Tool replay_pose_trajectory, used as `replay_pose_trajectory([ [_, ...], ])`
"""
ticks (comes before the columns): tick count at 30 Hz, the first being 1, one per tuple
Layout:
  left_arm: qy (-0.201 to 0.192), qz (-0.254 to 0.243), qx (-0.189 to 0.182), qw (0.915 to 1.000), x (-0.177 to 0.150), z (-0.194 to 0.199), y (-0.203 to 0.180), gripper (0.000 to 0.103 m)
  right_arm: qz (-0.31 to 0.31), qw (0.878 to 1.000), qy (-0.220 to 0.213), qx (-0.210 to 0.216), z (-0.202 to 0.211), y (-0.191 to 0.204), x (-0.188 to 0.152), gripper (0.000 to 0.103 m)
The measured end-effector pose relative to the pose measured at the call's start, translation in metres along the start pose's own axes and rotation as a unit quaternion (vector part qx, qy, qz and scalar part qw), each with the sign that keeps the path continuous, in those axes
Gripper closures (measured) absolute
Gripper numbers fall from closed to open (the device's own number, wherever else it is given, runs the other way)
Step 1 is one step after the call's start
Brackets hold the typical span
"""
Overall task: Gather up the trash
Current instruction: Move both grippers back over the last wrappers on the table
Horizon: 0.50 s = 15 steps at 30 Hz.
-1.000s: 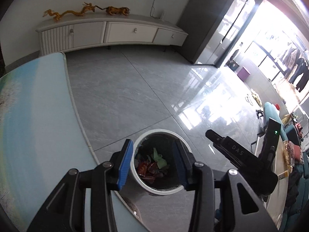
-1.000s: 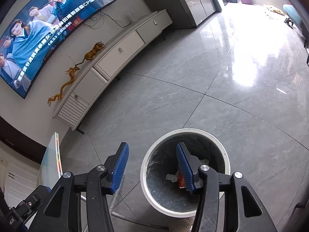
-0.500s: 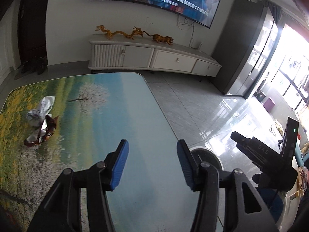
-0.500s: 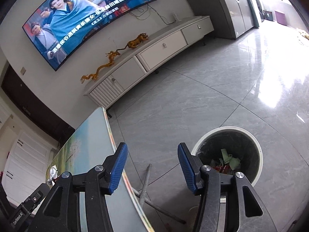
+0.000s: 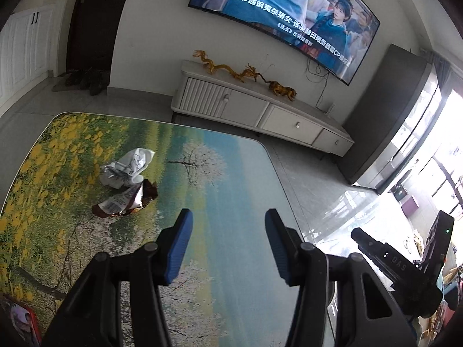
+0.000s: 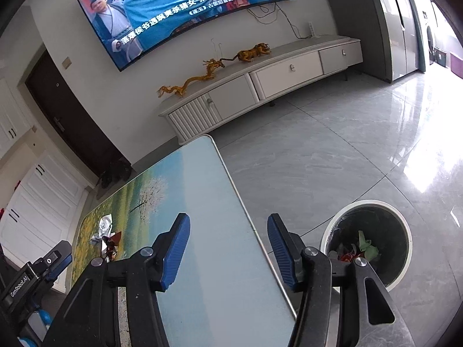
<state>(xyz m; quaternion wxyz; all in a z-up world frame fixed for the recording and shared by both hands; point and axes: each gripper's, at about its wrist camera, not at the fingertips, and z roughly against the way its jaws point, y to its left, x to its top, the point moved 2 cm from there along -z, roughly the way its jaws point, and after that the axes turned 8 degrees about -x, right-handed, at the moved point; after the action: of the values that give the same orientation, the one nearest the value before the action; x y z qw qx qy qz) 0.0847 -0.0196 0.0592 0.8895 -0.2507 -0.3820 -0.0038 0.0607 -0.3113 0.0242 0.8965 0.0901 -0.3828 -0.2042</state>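
The left gripper (image 5: 227, 244), black-armed with blue ribbed pads, hangs above the rectangular table (image 5: 231, 179) printed with a landscape of yellow flowers and a white blossoming tree. Its jaws stand spread with nothing between them. Ahead of it and off to its left lie two pieces of trash on the tabletop: a crumpled white and silver wrapper (image 5: 127, 167), and just in front of that, touching it, a torn dark red and silver foil wrapper (image 5: 127, 199). Both are well apart from the fingertips.

The right gripper (image 6: 228, 250), of the same make, is over the table's right edge, its jaws also spread and empty. Below and to its right, on the grey tiled floor (image 6: 332, 150), stands the round white-rimmed trash bin (image 6: 405, 231) with a dark liner; red, green and white scraps lie inside. The two wrappers show far to its left, near the table's far side.

Beyond both grippers a white low cabinet (image 5: 251, 110) carries golden dragon figurines (image 5: 231, 70) under a wall-mounted curved television (image 5: 289, 14).
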Motion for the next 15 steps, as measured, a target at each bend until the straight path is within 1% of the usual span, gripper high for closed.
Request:
replay_pose_trajectory([
  [4, -0.010, 0.027, 0.014, 0.9995, 0.008, 0.006, 0.022, 0.053, 0.024, 1.000, 0.010, 0.018, -0.005, 0.027, -0.002, 0.050],
  [9, -0.025, 0.053, 0.028, 0.9979, 0.016, 0.015, 0.048, 0.053, 0.058, 0.997, 0.026, 0.054, -0.015, 0.067, -0.004, 0.050],
  [15, -0.039, 0.076, 0.043, 0.9954, 0.027, 0.023, 0.073, 0.053, 0.112, 0.987, 0.057, 0.102, -0.033, 0.123, -0.012, 0.049],
])
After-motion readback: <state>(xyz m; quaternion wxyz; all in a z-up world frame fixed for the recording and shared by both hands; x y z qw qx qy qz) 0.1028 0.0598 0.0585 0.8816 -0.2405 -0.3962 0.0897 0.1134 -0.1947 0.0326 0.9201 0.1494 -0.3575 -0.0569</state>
